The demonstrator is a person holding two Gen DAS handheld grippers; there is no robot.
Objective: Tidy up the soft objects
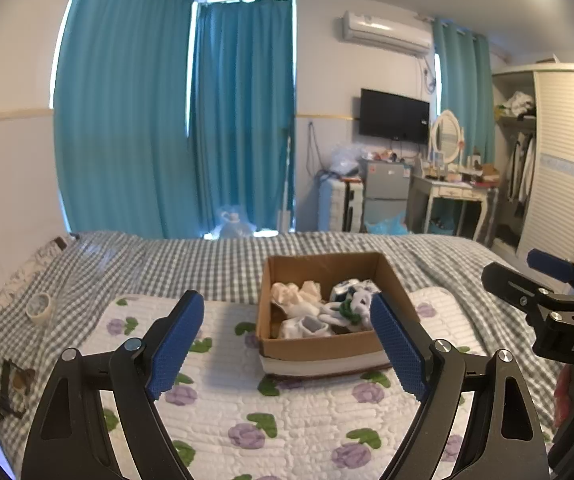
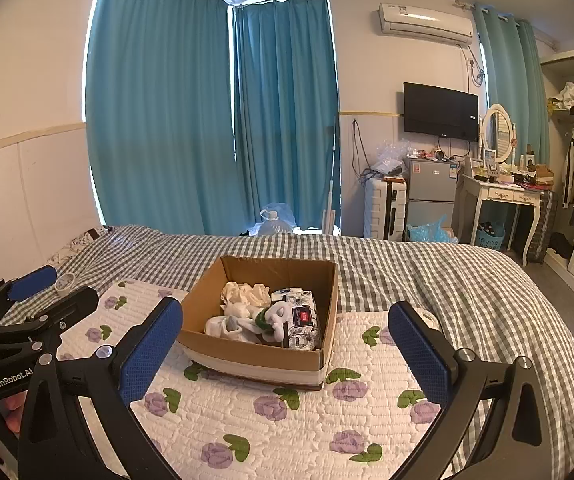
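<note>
The soft things [image 2: 265,316], a heap of pale socks, a cream cloth, a green-and-white bundle and a printed pack, lie bunched inside the open cardboard box [image 2: 319,360] that sits on the flowered quilt [image 2: 287,440] spread over the checked bed [image 2: 467,280]. From both cameras the box lies straight ahead and below the jaws, its opening facing up, so any reach seems to call for going forward and then down over the near wall.

The left gripper [image 1: 287,344] has its jaws spread wide and empty, and the heap shows between its blue pads, slightly right of centre. The right gripper [image 2: 287,354] is likewise wide apart and empty, the box framed in its gap, slightly left of centre. Neither looks clearly nearer; each hangs short of the box. A roll of tape [image 1: 39,307] lies well apart on the left.
</note>
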